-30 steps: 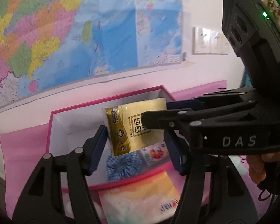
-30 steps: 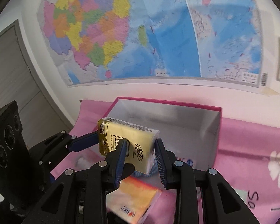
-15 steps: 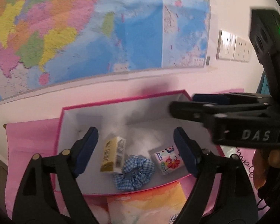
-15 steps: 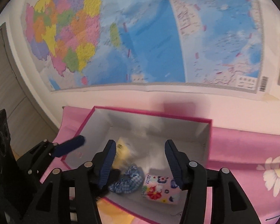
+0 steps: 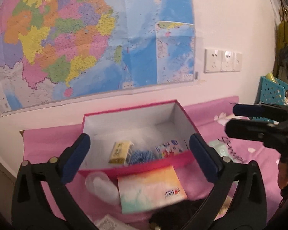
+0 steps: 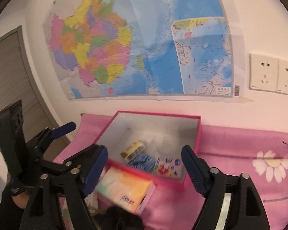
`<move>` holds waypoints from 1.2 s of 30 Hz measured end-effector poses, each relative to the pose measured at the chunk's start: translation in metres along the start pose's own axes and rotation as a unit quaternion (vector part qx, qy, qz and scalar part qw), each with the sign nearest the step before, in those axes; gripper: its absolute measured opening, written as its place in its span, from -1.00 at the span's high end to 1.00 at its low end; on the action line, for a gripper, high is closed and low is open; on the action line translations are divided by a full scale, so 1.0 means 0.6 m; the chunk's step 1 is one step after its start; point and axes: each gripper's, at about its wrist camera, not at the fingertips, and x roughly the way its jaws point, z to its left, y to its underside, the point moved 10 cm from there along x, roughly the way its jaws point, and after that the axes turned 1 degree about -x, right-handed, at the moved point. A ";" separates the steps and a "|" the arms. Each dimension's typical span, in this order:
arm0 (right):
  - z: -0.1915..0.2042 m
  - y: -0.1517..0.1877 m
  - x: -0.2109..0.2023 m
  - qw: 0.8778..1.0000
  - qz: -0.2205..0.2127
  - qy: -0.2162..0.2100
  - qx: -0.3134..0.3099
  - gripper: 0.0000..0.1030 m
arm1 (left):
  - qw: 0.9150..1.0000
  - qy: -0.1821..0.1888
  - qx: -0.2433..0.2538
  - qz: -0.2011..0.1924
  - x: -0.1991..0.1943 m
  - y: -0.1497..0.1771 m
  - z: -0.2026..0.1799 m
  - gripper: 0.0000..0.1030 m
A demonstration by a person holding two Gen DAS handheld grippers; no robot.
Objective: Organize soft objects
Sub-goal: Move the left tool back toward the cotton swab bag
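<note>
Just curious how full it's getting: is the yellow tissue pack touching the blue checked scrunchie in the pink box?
Touching. In the right wrist view the yellow tissue pack lies against the blue checked scrunchie.
</note>
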 end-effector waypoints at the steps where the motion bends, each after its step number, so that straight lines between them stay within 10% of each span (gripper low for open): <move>1: 0.006 0.010 -0.015 1.000 -0.003 0.000 0.000 -0.63 | 1.000 -0.003 -0.002 0.002 -0.011 0.008 -0.001 -1.00; 36: 0.160 0.388 -0.074 0.993 0.112 -0.040 0.001 -0.78 | 0.992 0.053 -0.061 0.098 -0.199 0.397 0.005 -1.00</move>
